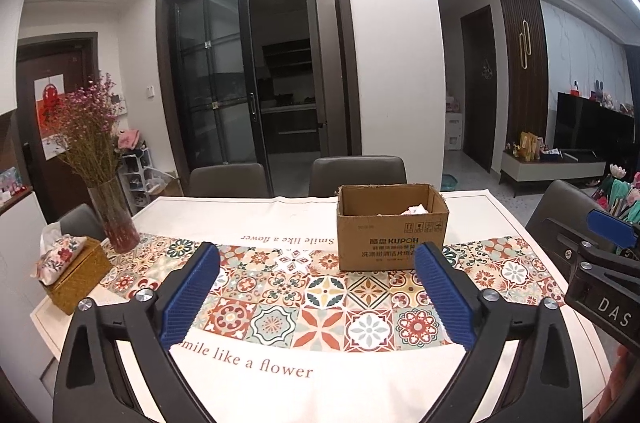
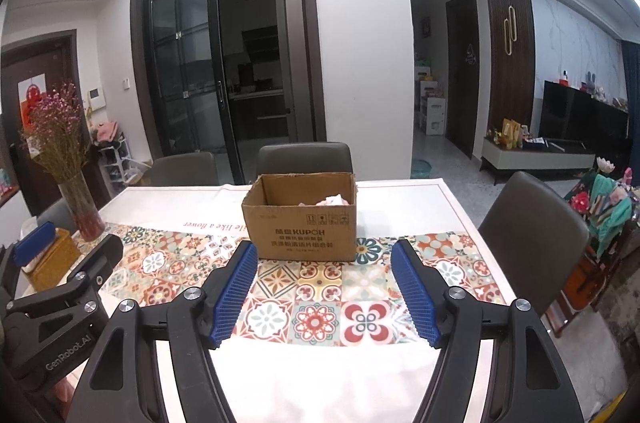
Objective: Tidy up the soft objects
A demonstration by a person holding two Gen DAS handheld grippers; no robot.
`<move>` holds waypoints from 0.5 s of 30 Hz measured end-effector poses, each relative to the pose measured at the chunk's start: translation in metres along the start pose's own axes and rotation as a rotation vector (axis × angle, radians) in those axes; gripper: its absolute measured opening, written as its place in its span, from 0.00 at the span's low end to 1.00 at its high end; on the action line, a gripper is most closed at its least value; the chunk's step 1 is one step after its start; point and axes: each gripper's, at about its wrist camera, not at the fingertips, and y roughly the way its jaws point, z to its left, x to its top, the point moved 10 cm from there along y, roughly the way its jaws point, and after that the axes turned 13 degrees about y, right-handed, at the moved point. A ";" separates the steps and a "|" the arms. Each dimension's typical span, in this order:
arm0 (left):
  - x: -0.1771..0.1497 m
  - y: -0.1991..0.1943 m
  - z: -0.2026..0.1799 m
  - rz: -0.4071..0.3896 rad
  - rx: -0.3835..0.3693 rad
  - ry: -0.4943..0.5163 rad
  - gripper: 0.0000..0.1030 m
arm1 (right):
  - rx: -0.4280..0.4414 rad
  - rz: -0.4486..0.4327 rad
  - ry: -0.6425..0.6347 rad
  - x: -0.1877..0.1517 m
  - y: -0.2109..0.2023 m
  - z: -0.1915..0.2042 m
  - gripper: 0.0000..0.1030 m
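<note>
While both grippers hover over the counter (image 1: 280, 215) with fingers spread and nothing between them, the cardboard box (image 1: 392, 227) stands ahead, pale soft things (image 2: 330, 201) inside it

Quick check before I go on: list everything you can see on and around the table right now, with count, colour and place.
open brown cardboard box: one, centre of table, printed side facing the tools
crumpled soft white-pink item: one, inside the box, right side
patterned tile-print tablecloth: one, white with multicolour band, covering the table
glass vase of dried pink flowers: one, table's left edge
woven yellow tissue box with floral cover: one, left near corner
grey chairs: at least four, around the table
left tool: blue pads, open, empty
right tool: blue pads, open, empty
</note>
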 end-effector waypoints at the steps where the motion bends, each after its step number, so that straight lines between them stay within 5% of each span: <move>1: -0.002 -0.004 -0.001 -0.001 0.004 -0.001 1.00 | 0.000 -0.003 -0.002 -0.001 -0.003 0.000 0.69; 15: -0.008 -0.044 0.002 -0.017 0.034 0.001 1.00 | -0.007 -0.022 0.001 -0.006 -0.031 -0.004 0.70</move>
